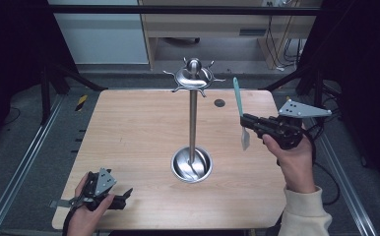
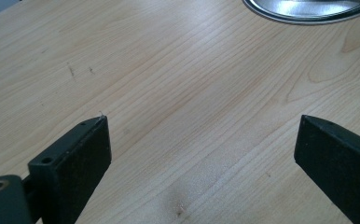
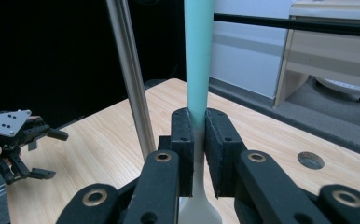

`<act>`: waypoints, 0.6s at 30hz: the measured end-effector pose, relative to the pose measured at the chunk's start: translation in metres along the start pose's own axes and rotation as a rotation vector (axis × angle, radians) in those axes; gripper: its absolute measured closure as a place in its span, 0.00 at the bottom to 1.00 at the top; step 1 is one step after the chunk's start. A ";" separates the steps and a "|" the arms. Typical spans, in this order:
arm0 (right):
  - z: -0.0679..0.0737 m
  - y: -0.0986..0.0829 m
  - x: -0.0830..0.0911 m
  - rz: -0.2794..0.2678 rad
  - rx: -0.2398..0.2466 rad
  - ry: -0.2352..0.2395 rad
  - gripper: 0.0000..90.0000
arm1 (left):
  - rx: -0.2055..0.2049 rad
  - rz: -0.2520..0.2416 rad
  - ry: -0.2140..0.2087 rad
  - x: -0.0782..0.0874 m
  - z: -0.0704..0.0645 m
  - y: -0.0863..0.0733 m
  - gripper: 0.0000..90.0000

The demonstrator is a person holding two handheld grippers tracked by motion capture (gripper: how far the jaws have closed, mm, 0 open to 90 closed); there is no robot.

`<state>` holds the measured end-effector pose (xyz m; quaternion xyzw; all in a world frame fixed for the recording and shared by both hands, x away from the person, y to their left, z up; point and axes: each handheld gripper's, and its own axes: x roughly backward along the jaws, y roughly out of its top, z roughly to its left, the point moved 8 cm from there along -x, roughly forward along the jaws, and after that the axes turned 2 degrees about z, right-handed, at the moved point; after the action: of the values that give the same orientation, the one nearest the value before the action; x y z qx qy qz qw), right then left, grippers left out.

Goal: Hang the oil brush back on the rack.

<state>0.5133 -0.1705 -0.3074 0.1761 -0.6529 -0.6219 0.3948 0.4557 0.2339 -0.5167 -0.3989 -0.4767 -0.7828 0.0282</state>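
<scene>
The right tool (image 1: pixel 249 124) is pinching a slim spatula with a teal handle and a pale, flat blade (image 1: pixel 239 110), and is holding it upright in the air above the right side of the light wooden bench (image 1: pixel 129 128). In the right gripper view the two black jaws are pressing together on the spatula (image 3: pixel 198 70) at the lower end of the teal handle, just above the neck where the pale blade begins; the blade is hanging below the jaws and the handle is rising above them.

Handling judgement — the spatula is looking light, thin and fairly stiff along the handle, while the blade is probably more flexible. The smooth handle is likely to be slippery, so a grip near the neck, as here, is giving good control of the blade but is leaving a long lever above the jaws that could swing or twist. Firm, even pressure across the flat of the handle is advisable.

The tall polished steel utensil stand with a round dished base and a ring of hooks at the top (image 1: pixel 193 123) is standing at the bench centre, well apart from the spatula. The hooks (image 1: pixel 194 77) are carrying nothing.

The left tool (image 1: pixel 116 196) is resting low at the near left corner of the bench — its jaws are spread wide over bare wood, gripping nothing
</scene>
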 end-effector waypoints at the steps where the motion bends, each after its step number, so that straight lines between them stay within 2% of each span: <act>1: 0.000 0.000 0.000 0.000 0.000 0.000 0.91 | 0.000 0.000 0.000 0.000 0.000 0.000 0.04; 5: 0.003 0.003 0.000 -0.008 0.009 0.000 0.91 | -0.001 0.001 -0.002 0.000 -0.001 0.000 0.04; 13: 0.013 0.009 -0.001 -0.041 0.037 0.032 0.91 | -0.001 0.001 0.000 0.000 0.000 0.000 0.04; 18: 0.013 0.011 0.001 -0.056 0.035 0.035 0.91 | -0.005 0.002 -0.001 0.000 0.000 0.000 0.04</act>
<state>0.5064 -0.1607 -0.2958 0.2123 -0.6516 -0.6179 0.3855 0.4555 0.2336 -0.5169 -0.3998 -0.4743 -0.7839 0.0277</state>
